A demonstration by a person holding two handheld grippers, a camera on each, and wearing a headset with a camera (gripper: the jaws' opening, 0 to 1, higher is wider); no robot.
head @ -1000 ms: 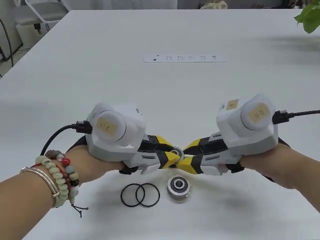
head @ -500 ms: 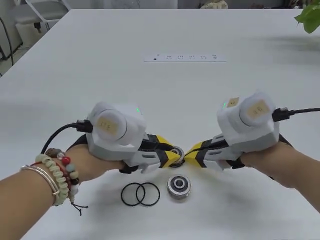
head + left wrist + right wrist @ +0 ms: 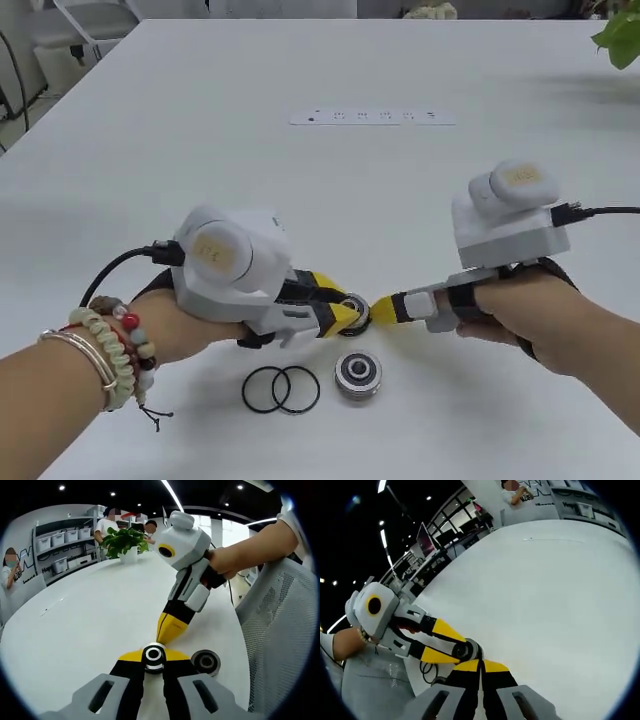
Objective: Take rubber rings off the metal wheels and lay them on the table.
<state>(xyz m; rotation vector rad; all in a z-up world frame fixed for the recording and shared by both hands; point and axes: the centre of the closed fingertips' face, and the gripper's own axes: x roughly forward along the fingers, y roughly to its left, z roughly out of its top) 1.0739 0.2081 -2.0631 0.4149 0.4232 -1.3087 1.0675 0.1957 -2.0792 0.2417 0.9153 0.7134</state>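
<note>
My left gripper (image 3: 349,312) is shut on a small metal wheel (image 3: 354,307) held just above the table; the same wheel (image 3: 153,655) sits between its yellow jaws. My right gripper (image 3: 380,309) is shut and rolled on its side, its tips against that wheel's rim (image 3: 469,650). I cannot make out whether a ring is pinched between them. Two black rubber rings (image 3: 281,389) lie side by side on the table below the left gripper. A second metal wheel (image 3: 357,372) lies flat beside them, to their right.
A white power strip (image 3: 372,117) lies across the middle of the white table (image 3: 300,190). A potted plant (image 3: 127,540) stands at the far end, with people and shelves beyond. A mesh chair back (image 3: 285,630) is by the table's edge.
My right gripper has rolled about its own axis, its body rising, and has drawn a little to the right. The left gripper, the loose rings and the second wheel have stayed put.
</note>
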